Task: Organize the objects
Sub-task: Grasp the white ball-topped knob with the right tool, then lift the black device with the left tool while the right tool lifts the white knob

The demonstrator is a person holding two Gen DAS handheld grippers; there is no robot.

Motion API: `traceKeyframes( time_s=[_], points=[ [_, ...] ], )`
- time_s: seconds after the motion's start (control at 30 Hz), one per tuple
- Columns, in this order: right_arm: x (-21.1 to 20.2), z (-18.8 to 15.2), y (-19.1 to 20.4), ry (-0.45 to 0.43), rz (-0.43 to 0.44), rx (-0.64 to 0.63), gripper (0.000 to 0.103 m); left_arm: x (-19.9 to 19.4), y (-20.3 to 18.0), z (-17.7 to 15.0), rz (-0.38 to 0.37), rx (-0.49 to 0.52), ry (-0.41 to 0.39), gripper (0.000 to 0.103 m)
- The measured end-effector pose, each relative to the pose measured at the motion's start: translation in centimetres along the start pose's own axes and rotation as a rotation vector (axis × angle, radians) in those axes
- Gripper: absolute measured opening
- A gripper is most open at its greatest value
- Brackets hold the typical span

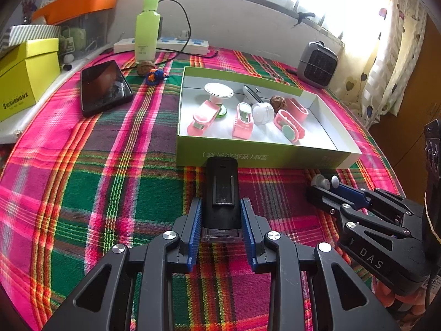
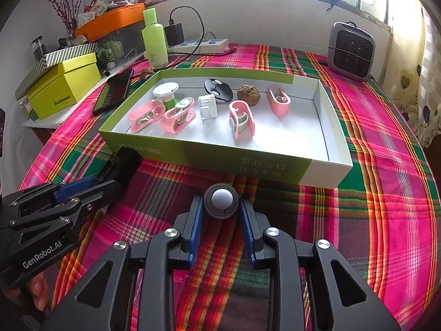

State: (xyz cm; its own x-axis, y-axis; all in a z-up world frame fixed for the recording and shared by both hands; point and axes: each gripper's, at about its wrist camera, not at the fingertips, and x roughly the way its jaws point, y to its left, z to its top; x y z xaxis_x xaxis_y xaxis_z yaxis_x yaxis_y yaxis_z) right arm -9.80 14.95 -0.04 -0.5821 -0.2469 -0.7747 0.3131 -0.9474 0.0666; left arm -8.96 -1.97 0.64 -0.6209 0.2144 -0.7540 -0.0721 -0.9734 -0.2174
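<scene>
My left gripper point(image 1: 221, 207) is shut on a black oblong device point(image 1: 222, 193) with a clear end, just in front of the green-walled box point(image 1: 261, 158). My right gripper point(image 2: 221, 207) is shut on a small round grey object point(image 2: 221, 200) with a pale dome, in front of the box point(image 2: 209, 157). The box holds several pink clips point(image 2: 241, 122), a walnut point(image 2: 248, 95), a small white jar point(image 2: 207, 106), a black round item point(image 2: 218, 89) and a white-topped green piece point(image 2: 166, 92). The right gripper point(image 1: 328, 186) also shows in the left wrist view, the left gripper point(image 2: 110, 173) in the right wrist view.
On the plaid cloth point(image 1: 110, 193) lie a black phone point(image 1: 103, 88), a walnut point(image 1: 145, 68) and a blue-orange knitted toy point(image 1: 155, 76). A green bottle point(image 1: 147, 27) and a power strip point(image 1: 171, 44) stand at the back, a grey heater point(image 1: 317, 64) back right, a yellow box point(image 1: 26, 74) left.
</scene>
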Motion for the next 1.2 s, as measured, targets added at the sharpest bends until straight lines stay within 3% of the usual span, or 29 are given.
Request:
traceKeyframes(
  time_s=[1.2],
  points=[
    [-2.3,-1.6,-1.5,-0.024,0.044,0.032,0.027,-1.4,-1.5,-1.0,0.040,0.035,-0.016,0.025]
  ],
)
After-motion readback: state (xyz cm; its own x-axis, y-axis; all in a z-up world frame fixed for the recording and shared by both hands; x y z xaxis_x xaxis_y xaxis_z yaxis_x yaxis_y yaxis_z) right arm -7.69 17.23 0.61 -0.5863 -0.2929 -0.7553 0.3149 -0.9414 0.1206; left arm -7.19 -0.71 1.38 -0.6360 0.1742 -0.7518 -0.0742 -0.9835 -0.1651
